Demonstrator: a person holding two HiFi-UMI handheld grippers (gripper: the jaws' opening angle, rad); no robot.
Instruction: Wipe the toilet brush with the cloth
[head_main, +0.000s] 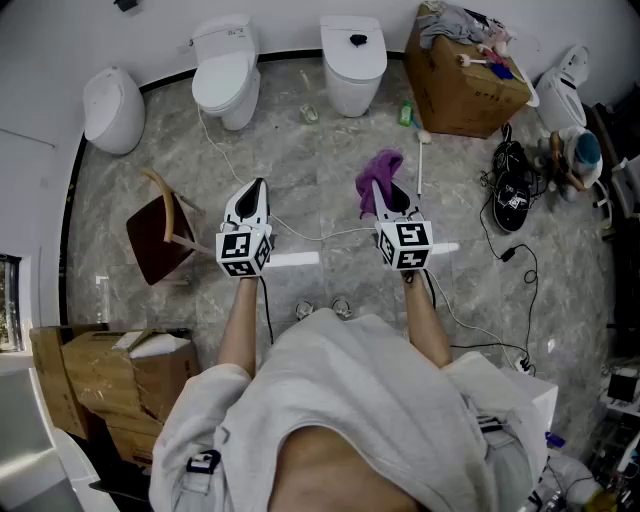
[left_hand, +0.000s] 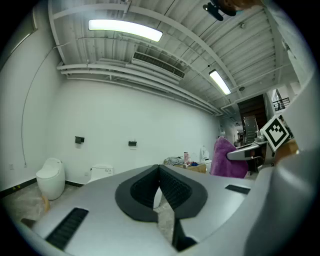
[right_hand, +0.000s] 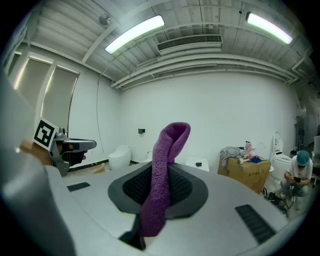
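Observation:
My right gripper (head_main: 386, 196) is shut on a purple cloth (head_main: 378, 176), which stands up in a fold from between the jaws (right_hand: 167, 165). My left gripper (head_main: 256, 192) is shut with nothing in it; its ribbed pads (left_hand: 150, 186) meet at the tip. Both are held side by side above the marble floor, pointing at the far wall. A white long-handled brush (head_main: 421, 160) lies on the floor just right of the cloth, apart from both grippers. The left gripper view shows the right gripper (left_hand: 250, 150) with the cloth (left_hand: 226, 159) off to the right.
Three white toilets (head_main: 112, 108) (head_main: 228, 72) (head_main: 353, 60) line the far wall. A cardboard box (head_main: 470, 90) of clutter stands at the back right, a tipped wooden chair (head_main: 165, 235) at the left. Cables (head_main: 300, 236) cross the floor. A person (right_hand: 299, 172) crouches at the right.

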